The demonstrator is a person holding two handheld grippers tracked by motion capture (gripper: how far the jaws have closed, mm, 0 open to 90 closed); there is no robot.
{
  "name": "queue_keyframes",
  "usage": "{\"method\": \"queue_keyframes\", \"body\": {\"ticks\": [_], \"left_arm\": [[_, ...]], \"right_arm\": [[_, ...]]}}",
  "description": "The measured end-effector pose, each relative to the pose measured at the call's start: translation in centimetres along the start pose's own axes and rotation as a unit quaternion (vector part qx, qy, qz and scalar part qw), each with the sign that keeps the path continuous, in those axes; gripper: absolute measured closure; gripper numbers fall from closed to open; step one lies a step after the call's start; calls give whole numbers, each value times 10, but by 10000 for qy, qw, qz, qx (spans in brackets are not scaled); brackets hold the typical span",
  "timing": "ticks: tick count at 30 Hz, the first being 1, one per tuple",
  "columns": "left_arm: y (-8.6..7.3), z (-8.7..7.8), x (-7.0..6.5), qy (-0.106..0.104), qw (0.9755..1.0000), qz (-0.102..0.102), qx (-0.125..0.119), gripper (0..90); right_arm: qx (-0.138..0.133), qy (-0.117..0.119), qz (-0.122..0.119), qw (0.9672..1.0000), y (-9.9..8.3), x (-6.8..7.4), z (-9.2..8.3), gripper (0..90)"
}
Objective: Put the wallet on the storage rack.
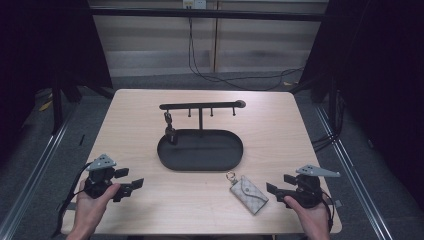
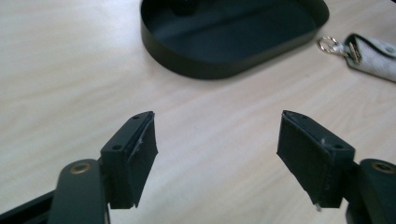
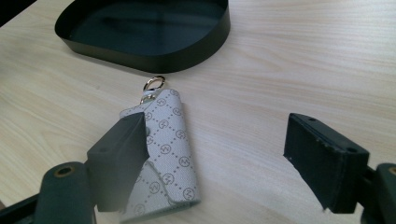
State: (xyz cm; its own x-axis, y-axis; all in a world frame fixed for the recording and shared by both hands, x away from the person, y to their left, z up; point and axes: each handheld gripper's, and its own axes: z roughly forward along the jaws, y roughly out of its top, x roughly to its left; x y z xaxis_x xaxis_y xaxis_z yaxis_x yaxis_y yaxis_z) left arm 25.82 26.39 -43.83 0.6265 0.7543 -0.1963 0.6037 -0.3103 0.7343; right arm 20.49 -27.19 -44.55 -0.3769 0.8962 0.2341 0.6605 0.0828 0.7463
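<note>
Counter: pale wood-grain top [image 1: 270, 120] in a dark-curtained bay, cables [image 1: 235, 80] trailing across the grey floor behind.
Right gripper [image 1: 276, 191]: low at the near right corner, jaws standing wide, nothing gripped; in the right gripper view [image 3: 212, 154] one pad [image 3: 122, 154] hangs in front of the pouch, the other [image 3: 322, 158] well off to the side over bare wood.
Key pouch [image 1: 249, 193]: flat on the counter just beside the right gripper, patterned cream flap up [image 3: 170, 144], ring end toward the tray.
Ring [image 1: 231, 175]: small metal loop [image 3: 153, 83] lying near the tray wall, apart from it.
Left gripper [image 1: 131, 187]: near left edge, jaws wide apart and empty [image 2: 217, 149], pointing across bare counter toward the tray.
Step in hand, as judged: taking up the pouch for hanging.
Grip advice: best centred across the pouch's narrow width, toward the end away from the ring, leaving the ring free and hanging clear; pads low enough to catch the thin edges, since a flat soft pouch may slide instead of lifting.
Tray [image 1: 200, 150]: black oval dish mid-counter, with a dark item [image 1: 171, 134] at its left end.
Hook rack [image 1: 200, 106]: crossbar on a post rising from the tray, small pegs along it, a dark key-like item [image 1: 167, 119] hung on the leftmost.
Hanging advice: free peg [image 1: 211, 112] right of the post probably easiest; ring brought level with the peg tip, then slid on.
</note>
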Motion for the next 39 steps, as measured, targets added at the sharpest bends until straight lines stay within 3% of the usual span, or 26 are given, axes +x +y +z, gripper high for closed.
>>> {"method": "queue_keyframes", "body": {"ticks": [5, 7, 11, 15, 17, 23, 28, 37, 39], "left_arm": [[-15, -2, 1, -218, 9997, -96, -36, 181], [-17, -4, 1, -363, 9992, -104, -125, 194], [-19, -5, -2, -226, 9996, -10, -192, 208], [-25, -2, 0, -255, 9996, 62, -92, 211], [-29, -4, 2, -311, 9994, -8, -132, 211], [-30, -7, 4, -331, 9991, -66, -248, 211], [-29, -7, 1, -362, 9989, -97, -281, 211], [-29, -8, 0, -462, 9985, -77, -294, 210], [-29, -8, -1, -451, 9986, -49, -277, 211]], "right_arm": [[22, 141, -27, 9999, 9, 4, -3, 246], [47, 170, -49, 9998, 13, 6, -2, 259], [199, 242, -187, 9993, 19, 11, 1, 268], [397, 360, -304, 9981, 23, 15, 7, 307], [524, 531, -316, 9967, 24, 17, 10, 317], [837, 579, -375, 9941, 31, 23, 23, 327], [1180, 619, -483, 9899, 41, 29, 30, 307], [1770, 661, -715, 9794, 53, 37, 43, 264], [1963, 644, -781, 9753, 54, 39, 46, 264]]}}
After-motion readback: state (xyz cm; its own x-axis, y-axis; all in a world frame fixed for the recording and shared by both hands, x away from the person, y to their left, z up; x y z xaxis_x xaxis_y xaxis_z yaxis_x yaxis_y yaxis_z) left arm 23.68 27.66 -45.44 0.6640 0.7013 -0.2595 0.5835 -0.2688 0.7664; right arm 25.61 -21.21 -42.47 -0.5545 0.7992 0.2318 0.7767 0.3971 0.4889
